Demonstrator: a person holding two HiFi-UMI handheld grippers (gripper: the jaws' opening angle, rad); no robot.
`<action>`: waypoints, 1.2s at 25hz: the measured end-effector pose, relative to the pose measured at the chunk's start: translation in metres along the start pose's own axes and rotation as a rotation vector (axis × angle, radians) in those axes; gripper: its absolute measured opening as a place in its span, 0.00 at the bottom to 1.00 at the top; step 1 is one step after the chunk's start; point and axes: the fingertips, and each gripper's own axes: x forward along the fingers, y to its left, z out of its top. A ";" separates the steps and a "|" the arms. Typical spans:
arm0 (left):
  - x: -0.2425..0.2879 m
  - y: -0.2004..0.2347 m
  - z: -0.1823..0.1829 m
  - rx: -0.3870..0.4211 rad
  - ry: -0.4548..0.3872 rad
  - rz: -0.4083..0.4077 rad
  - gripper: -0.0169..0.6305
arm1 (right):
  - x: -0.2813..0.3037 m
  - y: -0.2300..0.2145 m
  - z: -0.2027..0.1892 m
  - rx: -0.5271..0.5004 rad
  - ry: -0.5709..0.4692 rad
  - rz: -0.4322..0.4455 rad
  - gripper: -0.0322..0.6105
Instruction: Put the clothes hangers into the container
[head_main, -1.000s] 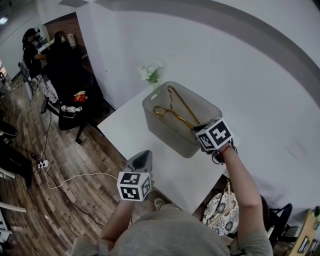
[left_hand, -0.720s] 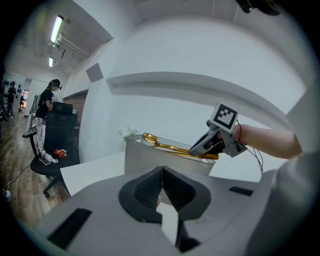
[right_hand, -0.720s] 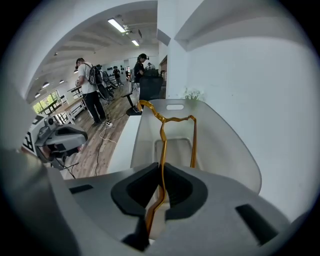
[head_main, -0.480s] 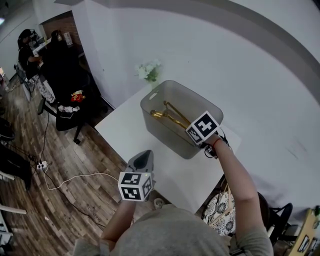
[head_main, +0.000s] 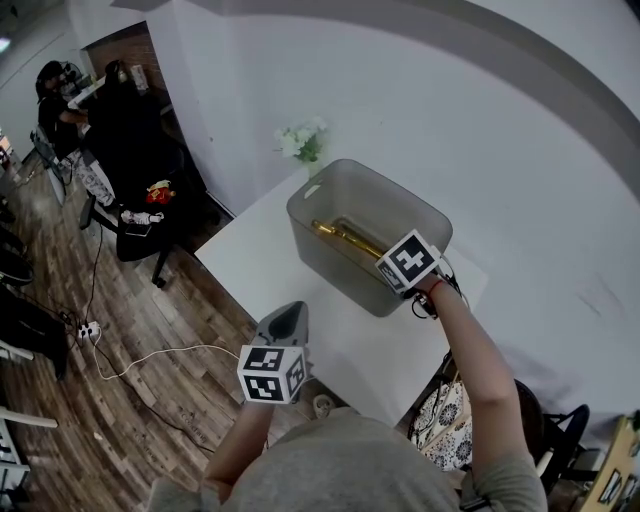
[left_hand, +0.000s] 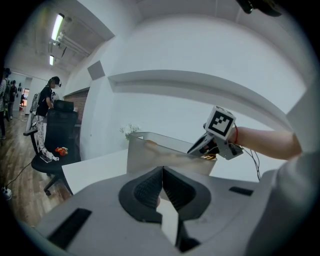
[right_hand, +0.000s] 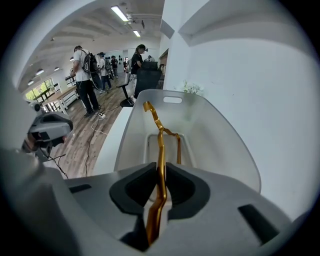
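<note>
A translucent grey container (head_main: 330, 250) stands on the white table (head_main: 270, 270), also seen as the container (right_hand: 210, 135) and the container (left_hand: 150, 155). My right gripper (head_main: 392, 266) reaches over its near rim and is shut on a gold clothes hanger (right_hand: 160, 150), whose hook end points deep into the bin. The gold hanger (head_main: 340, 236) lies low inside the bin in the head view. My left gripper (head_main: 285, 322) hovers above the table's near edge, shut with nothing between its jaws (left_hand: 162, 192).
White flowers (head_main: 300, 142) stand by the wall behind the container. A black office chair (head_main: 145, 215) and cables lie on the wooden floor to the left. People stand at desks in the far room. A patterned bag (head_main: 445, 420) sits below the table's right side.
My right gripper has lowered the gold hanger from standing up out of the container to lying down inside it. The left gripper has stayed where it was.
</note>
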 end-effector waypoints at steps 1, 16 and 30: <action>-0.001 -0.001 0.000 0.000 0.000 -0.001 0.04 | -0.001 0.001 0.000 0.000 -0.001 -0.002 0.15; -0.037 -0.003 -0.003 0.011 -0.008 -0.008 0.04 | -0.051 0.005 0.017 0.082 -0.170 -0.093 0.20; -0.092 -0.023 -0.031 0.024 -0.006 -0.042 0.04 | -0.113 0.063 0.006 0.125 -0.355 -0.161 0.20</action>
